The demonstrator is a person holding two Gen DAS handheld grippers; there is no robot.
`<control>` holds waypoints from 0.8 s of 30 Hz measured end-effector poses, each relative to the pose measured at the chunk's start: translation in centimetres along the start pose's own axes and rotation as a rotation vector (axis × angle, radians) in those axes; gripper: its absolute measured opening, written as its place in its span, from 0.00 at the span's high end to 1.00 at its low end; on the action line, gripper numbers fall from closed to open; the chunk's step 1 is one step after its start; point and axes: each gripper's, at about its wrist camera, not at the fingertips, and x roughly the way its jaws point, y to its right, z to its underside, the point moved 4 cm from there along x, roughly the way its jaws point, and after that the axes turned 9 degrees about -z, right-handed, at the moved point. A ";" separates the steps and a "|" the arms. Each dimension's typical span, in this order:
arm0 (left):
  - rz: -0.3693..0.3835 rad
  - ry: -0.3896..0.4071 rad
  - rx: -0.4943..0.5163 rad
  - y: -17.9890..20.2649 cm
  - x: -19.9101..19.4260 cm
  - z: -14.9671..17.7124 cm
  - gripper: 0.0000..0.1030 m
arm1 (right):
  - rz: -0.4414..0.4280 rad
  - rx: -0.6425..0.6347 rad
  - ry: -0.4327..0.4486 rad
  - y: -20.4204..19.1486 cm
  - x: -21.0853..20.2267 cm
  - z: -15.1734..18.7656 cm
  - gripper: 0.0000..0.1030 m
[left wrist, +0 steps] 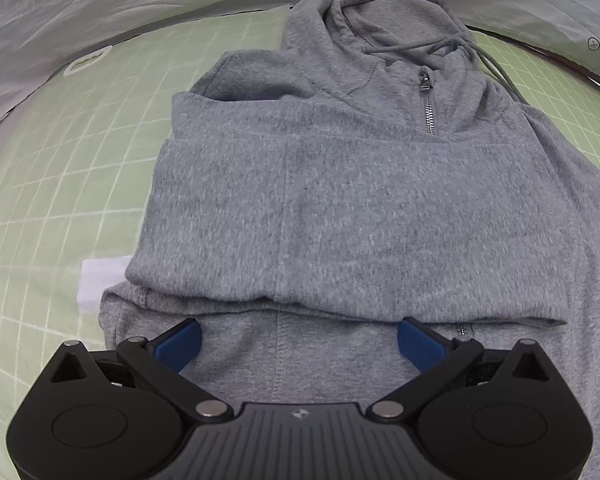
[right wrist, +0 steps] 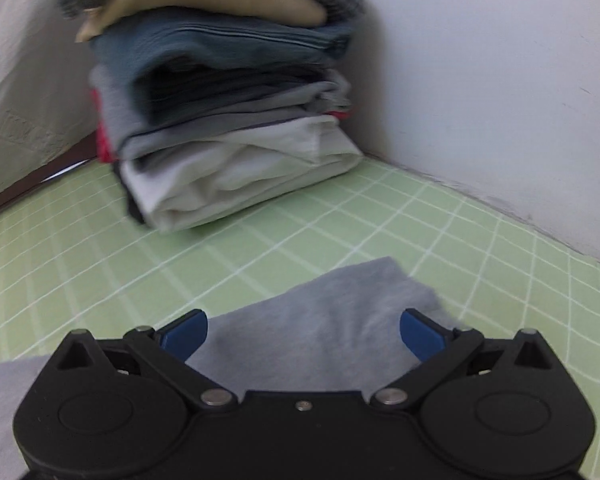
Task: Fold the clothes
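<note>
- The worktop (left wrist: 60, 184) is wide and has a light green mat with white grid lines on it. A white wall (right wrist: 480, 80) stands at its back and side.
- A gray hoodie (left wrist: 360, 208) lies flat on the worktop and fills most of the left wrist view. Its hood is at the far end. Its bottom part is folded up over the chest, so the fold edge runs across just in front of the left claw.
- A tall pile of folded clothes (right wrist: 228, 112) sits on the worktop in the corner by the wall. It is well apart from the right claw. A white piece is at the bottom, gray and dark blue ones are in the middle, and a tan one is near the top. The pile looks blurry.
- The left claw (left wrist: 298, 344) is wide open and holds nothing. It hangs over the near end of the hoodie. The gray cloth shows between its two blue fingertips (left wrist: 180, 344).
- The right claw (right wrist: 304, 336) is wide open too, with nothing in it. A gray part of the hoodie (right wrist: 320, 328) lies under it and between its tips, and the corner of that part points toward the pile.
- A metal zipper (left wrist: 428, 104) runs down from the neck of the hoodie.
- Gray drawstrings (left wrist: 420, 46) lie across the hood.
- A small white patch (left wrist: 100, 284) lies on the mat, just beside the hoodie's left edge.
</note>
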 end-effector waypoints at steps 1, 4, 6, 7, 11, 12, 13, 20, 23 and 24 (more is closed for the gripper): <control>0.001 0.000 -0.002 0.0 0.0 0.0 0.00 | 0.012 0.002 -0.008 0.5 0.4 -0.1 0.00; 0.002 -0.001 -0.004 -0.1 0.0 0.0 0.00 | 0.009 0.027 -0.016 1.7 1.0 -0.2 0.00; 0.004 0.001 -0.006 -0.2 0.1 0.0 0.00 | 0.010 0.047 -0.011 1.9 1.1 -0.2 0.00; 0.005 0.002 -0.007 -0.2 0.1 0.0 0.00 | 0.017 0.047 -0.009 1.8 1.2 -0.2 0.00; 0.007 0.009 -0.010 -0.2 0.1 0.1 0.00 | 0.015 0.048 0.005 1.2 1.0 0.1 0.00; 0.006 0.009 -0.010 -0.2 0.1 0.1 0.00 | -0.003 0.035 0.003 0.9 0.9 0.2 0.00; 0.006 0.009 -0.011 -0.2 0.1 0.1 0.00 | -0.025 0.019 0.001 0.6 0.7 0.4 0.00; 0.011 0.024 -0.012 -0.3 0.3 0.3 0.00 | -0.184 -0.094 -0.029 -1.3 -1.4 1.0 0.35; 0.011 0.044 -0.014 -0.3 0.2 0.6 0.00 | -0.177 -0.044 -0.020 -0.9 -2.6 1.6 0.75; 0.011 0.049 -0.015 -0.3 0.2 0.7 0.00 | -0.183 -0.009 -0.023 -0.8 -2.9 1.7 0.82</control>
